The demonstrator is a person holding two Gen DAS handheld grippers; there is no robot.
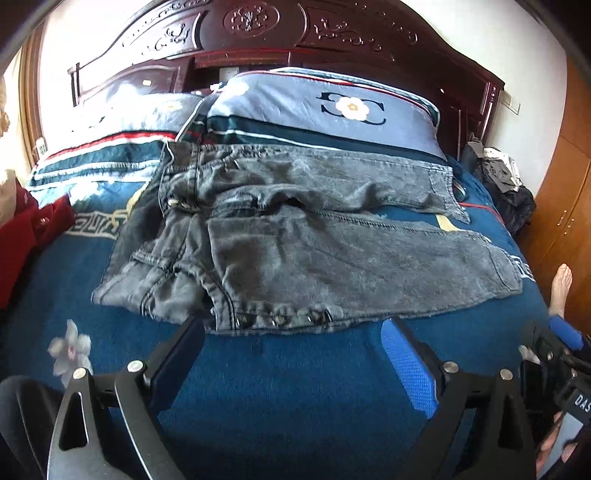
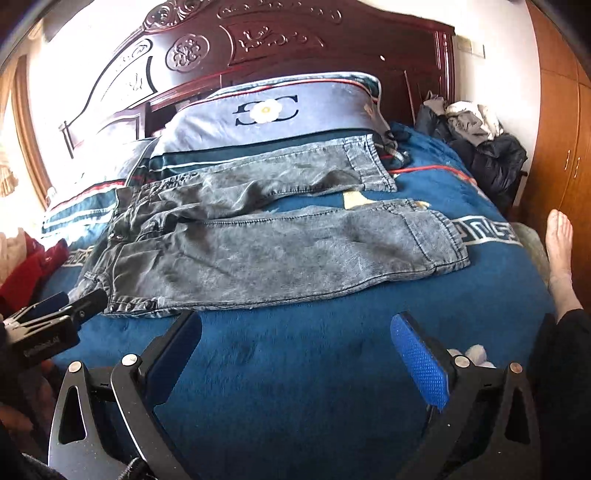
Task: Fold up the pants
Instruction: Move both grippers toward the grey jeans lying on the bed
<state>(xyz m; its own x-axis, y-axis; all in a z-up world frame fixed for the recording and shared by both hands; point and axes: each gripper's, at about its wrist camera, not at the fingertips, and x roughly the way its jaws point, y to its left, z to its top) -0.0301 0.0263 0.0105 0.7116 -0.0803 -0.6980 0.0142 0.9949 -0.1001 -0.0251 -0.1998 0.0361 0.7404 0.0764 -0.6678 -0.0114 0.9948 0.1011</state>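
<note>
Grey washed denim pants lie spread on the blue bed cover, waist bunched at the left, two legs running right; they also show in the right wrist view. My left gripper is open and empty, hovering just in front of the pants' near edge by the waistband. My right gripper is open and empty, in front of the near leg's edge. The left gripper also shows at the left edge of the right wrist view. The right gripper's body shows at the right of the left wrist view.
A blue pillow leans on the carved dark wooden headboard behind the pants. Red cloth lies at the left. A pile of dark clothes sits at the far right, beside a wooden wardrobe. A bare foot rests at the right.
</note>
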